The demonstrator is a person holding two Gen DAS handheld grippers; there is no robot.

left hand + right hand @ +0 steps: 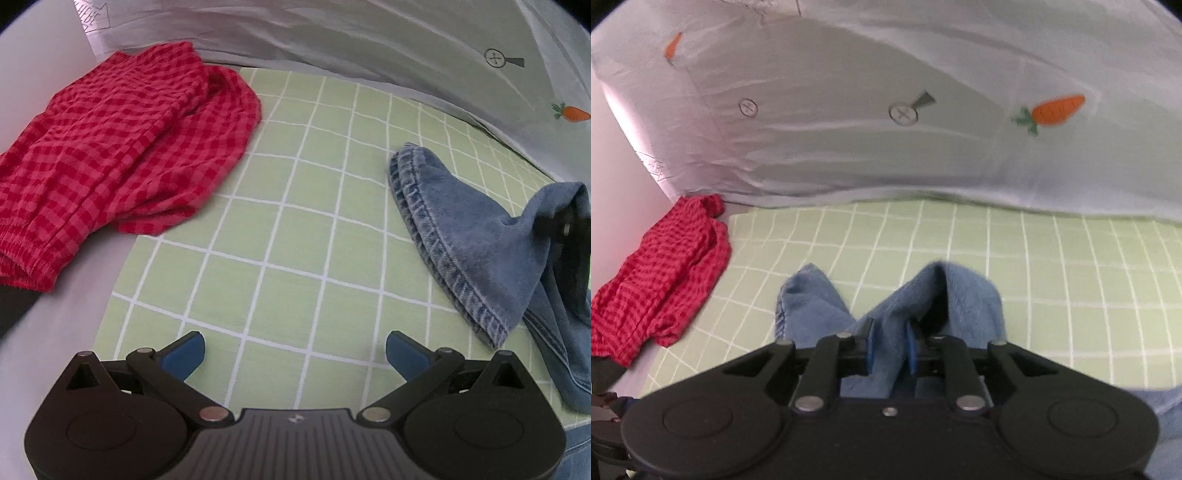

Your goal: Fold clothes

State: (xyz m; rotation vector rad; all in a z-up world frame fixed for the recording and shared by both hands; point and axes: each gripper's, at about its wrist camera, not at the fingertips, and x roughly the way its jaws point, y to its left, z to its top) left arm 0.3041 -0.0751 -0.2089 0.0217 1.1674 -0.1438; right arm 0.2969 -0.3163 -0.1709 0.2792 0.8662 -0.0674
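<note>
Blue denim jeans (pixel 476 240) lie on the right of a green checked sheet (pixel 295 221), one part lifted off it. My right gripper (pixel 890 347) is shut on a bunched fold of the jeans (pixel 886 314), which rises between its blue pads. From the left wrist view the right gripper (pixel 569 229) shows at the far right edge, wrapped in denim. My left gripper (pixel 295 350) hangs open over bare sheet with nothing between its fingers, left of the jeans. A red checked garment (pixel 118 147) lies crumpled at the left.
A grey-white cloth (pixel 886 147) printed with carrots and button marks rises like a wall behind the sheet. The red checked garment (pixel 665 273) overlaps the sheet's left edge onto a pale surface (pixel 48 350). Bare green sheet lies between the two garments.
</note>
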